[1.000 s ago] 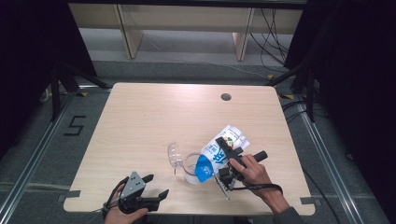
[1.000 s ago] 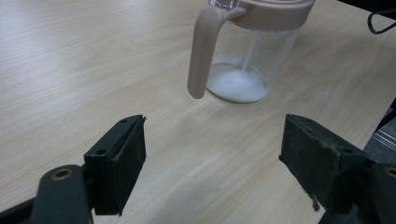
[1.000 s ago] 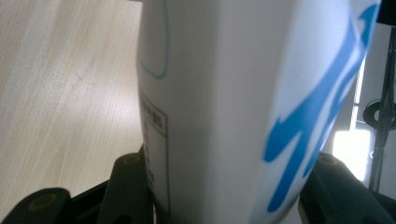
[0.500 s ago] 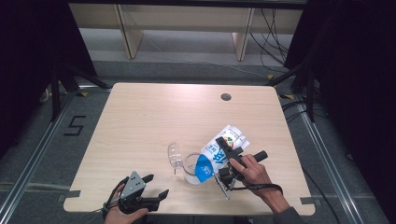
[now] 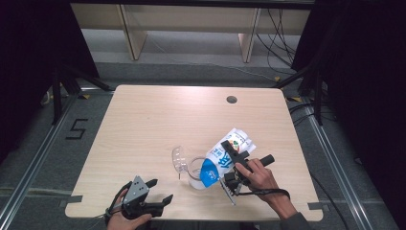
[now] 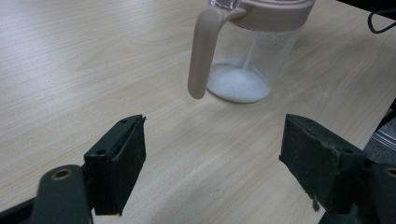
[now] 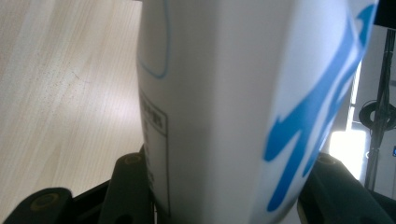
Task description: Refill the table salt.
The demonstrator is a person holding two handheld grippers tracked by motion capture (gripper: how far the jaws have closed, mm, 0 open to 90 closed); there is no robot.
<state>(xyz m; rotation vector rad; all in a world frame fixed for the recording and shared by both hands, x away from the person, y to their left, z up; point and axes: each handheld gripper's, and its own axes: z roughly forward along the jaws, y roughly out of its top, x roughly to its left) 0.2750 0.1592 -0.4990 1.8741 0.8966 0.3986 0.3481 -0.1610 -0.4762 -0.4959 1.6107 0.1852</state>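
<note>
Your right gripper [image 5: 229, 160] is clamped on a milk carton [image 5: 221, 158], its jaws pressing the two sides, as the right gripper view shows. The carton [image 7: 243, 102] is white with bold blue brush-stroke lettering down one face, a thin blue outline on another, and a small boxed panel of black print too blurred to read. From the high view you can see a blue base and a coloured patch near its gabled top; none of the writing can be made out there either. You hold it tilted over the jug [image 5: 196, 171], near the table's [image 5: 158, 124] front edge, right of centre.

The jug [image 6: 247, 51] is clear plastic with a pale pink rim and handle, and a shallow pool of frothy white milk sits at its bottom with a thin white stream falling into it. Its clear lid [image 5: 179, 158] stands hinged open at the left.

Your left gripper [image 5: 152, 194] rests at the front left edge, jaws wide apart and holding nothing, aimed at the jug.
</note>
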